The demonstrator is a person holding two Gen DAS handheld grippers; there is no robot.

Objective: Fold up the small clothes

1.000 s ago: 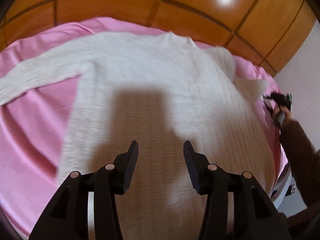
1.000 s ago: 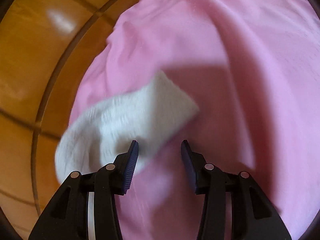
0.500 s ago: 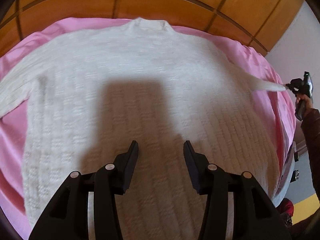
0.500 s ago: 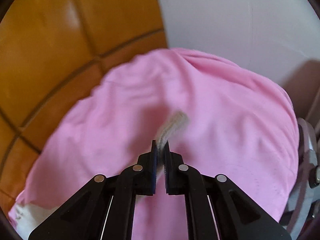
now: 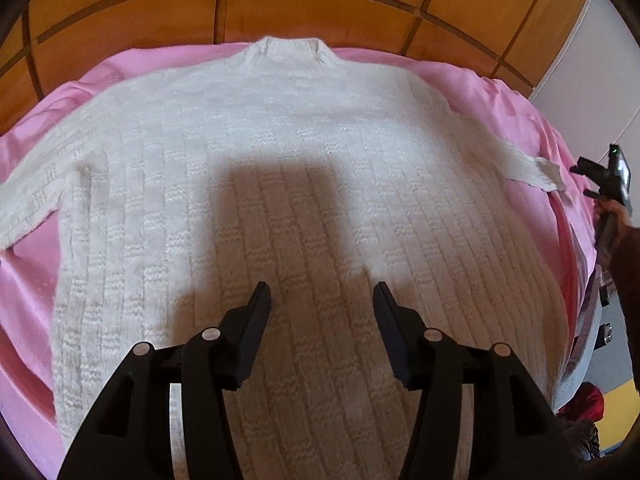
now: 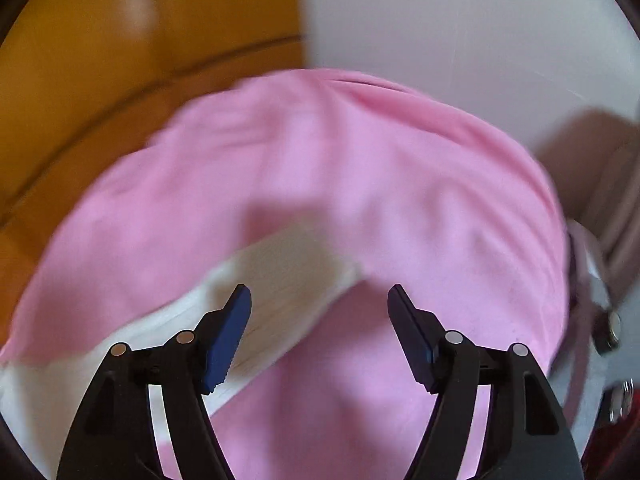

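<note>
A white knitted sweater (image 5: 280, 152) lies spread flat on a pink sheet (image 5: 32, 272), collar at the far side and both sleeves stretched out. My left gripper (image 5: 322, 304) hovers above its lower body, jaws opening, nothing between them. The right sleeve's cuff (image 5: 548, 172) lies near the sheet's right edge, just short of my right gripper (image 5: 600, 184), held in a hand with a brown sleeve. In the right wrist view my right gripper (image 6: 320, 300) is lifted over the sheet, jaws opening, and the sleeve end (image 6: 288, 280) lies loose below, off the pads.
Wooden panelling (image 5: 320, 4) rises behind the sheet's far edge. A white wall (image 6: 460, 28) stands to the right. Metal fittings (image 6: 604, 328) and something red (image 5: 580, 404) sit past the sheet's right edge.
My right gripper shut on the sleeve cuff, pulled it outward to the right, then let go and rose. The sleeve now lies straight. My left gripper shifted to centre over the sweater.
</note>
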